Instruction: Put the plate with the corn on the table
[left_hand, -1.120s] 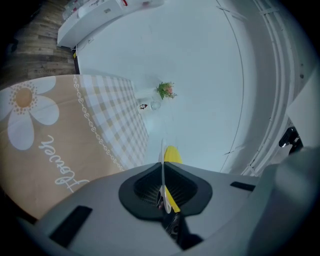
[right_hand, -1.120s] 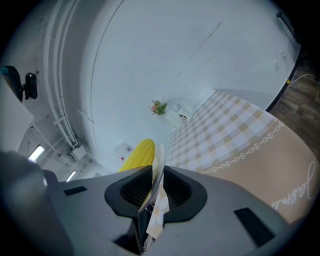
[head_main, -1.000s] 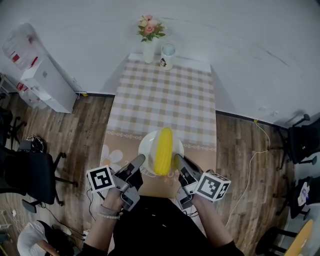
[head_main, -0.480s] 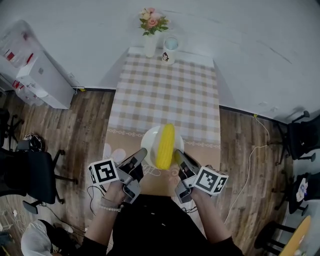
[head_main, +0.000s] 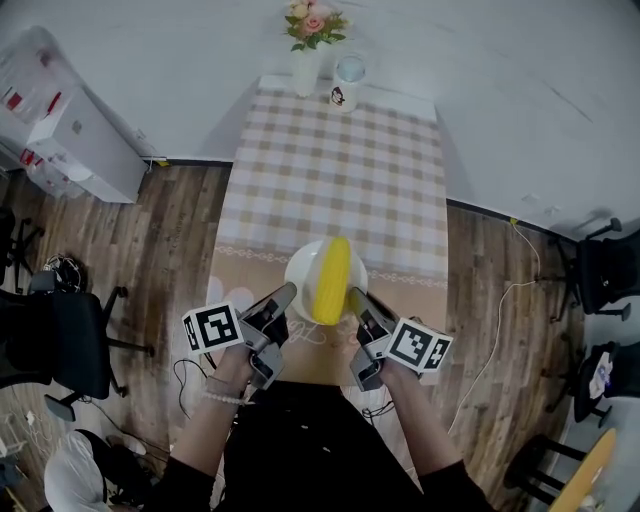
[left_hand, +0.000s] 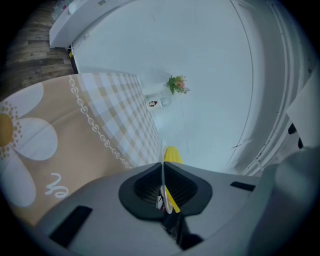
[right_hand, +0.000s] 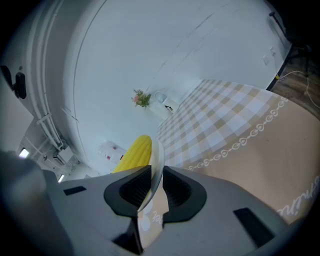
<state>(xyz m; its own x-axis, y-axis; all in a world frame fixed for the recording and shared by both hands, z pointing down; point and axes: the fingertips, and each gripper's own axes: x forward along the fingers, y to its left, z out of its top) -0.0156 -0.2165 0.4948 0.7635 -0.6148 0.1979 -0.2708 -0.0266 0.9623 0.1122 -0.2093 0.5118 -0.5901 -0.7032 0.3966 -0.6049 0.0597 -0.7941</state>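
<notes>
My left gripper (head_main: 284, 295) is clamped on the plate (head_main: 301, 272) at its left rim, and my right gripper (head_main: 354, 298) on its right rim. The corn (head_main: 331, 280) lies on it.

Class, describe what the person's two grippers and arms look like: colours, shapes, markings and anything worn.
The left gripper and right gripper are grey, with long tapering jaws lined by black ribbed pads. Each carries a white cube printed with black square markers. A pale bead bracelet circles the left wrist, and the clothing is black.

Corn (head_main: 331, 280) lies lengthwise on the white plate (head_main: 298, 275).
</notes>
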